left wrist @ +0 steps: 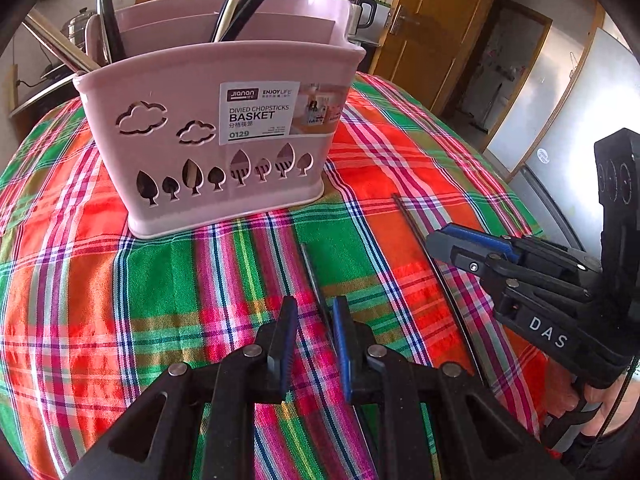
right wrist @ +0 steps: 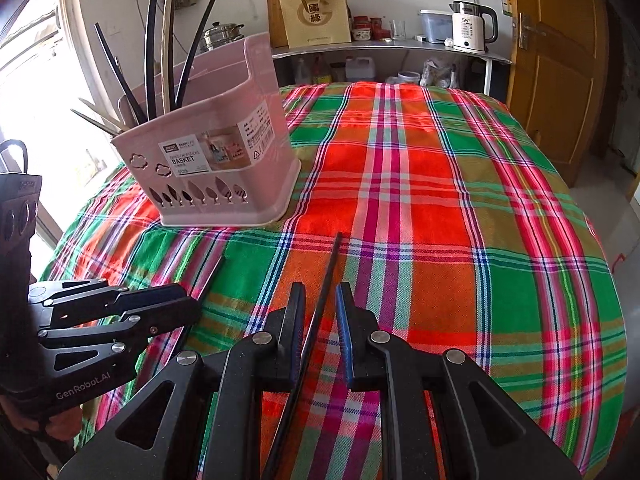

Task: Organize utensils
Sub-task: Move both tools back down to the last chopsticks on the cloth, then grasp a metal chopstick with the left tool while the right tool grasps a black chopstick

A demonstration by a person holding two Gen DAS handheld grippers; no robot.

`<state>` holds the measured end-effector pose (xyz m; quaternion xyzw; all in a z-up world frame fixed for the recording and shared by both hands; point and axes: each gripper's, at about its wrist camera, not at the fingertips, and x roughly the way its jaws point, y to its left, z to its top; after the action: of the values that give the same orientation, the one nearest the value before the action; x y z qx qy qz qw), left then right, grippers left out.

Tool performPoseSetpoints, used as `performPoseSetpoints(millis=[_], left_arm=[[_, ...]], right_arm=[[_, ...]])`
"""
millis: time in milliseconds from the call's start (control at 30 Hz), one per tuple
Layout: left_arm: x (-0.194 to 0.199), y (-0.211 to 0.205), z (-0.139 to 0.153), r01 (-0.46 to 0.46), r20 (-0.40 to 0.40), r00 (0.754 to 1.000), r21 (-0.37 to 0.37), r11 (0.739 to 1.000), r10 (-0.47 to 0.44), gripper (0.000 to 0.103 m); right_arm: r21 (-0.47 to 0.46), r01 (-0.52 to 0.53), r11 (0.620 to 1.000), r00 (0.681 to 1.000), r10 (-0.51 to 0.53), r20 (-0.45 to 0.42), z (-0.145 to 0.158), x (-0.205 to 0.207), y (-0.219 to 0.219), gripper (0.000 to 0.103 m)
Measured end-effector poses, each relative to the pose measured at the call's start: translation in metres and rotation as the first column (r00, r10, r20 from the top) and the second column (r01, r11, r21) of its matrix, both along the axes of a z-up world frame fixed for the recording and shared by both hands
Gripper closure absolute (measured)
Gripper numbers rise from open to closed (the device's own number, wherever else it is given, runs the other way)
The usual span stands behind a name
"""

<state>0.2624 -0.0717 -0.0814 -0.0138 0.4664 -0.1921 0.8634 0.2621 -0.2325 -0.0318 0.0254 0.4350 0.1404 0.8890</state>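
Presently, each gripper, left gripper (left wrist: 314, 330) and right gripper (right wrist: 320, 320), has its fingers parted around one black chopstick (right wrist: 326, 276) lying between them, pads not touching; basket (right wrist: 224, 160) ahead.

pink basket (left wrist: 208, 148) smooth matt plastic; plaid tablecloth (right wrist: 440, 240) woven cloth; kettle (right wrist: 472, 28) glossy.

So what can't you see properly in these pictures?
- Left view: the near end of the chopstick runs under the left gripper.
- Right view: the other chopstick leaves the bottom edge, past the right gripper.
- Both views: the basket wall hides its utensils' lower ends.
- Basket label's small print: too tiny.
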Motion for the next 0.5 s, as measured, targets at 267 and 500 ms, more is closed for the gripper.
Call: performPoseSetpoints(millis=[267,500], left_arm=[[0.002,-0.010,-0.006,-0.019,0.034,0.999,0.045,0.999,0.017,0.092],[0.007,-0.008,-0.006,-0.038,0.023,0.999,0.044,0.998,0.037,0.095]], right_arm=[[-0.030,0.002,1.000,1.000,-0.003,-0.025,-0.010,0.007,0.005,0.087],[-0.061,0.014,0.998,0.999,-0.016,-0.035,-0.009,0.015,0.011,0.087]])
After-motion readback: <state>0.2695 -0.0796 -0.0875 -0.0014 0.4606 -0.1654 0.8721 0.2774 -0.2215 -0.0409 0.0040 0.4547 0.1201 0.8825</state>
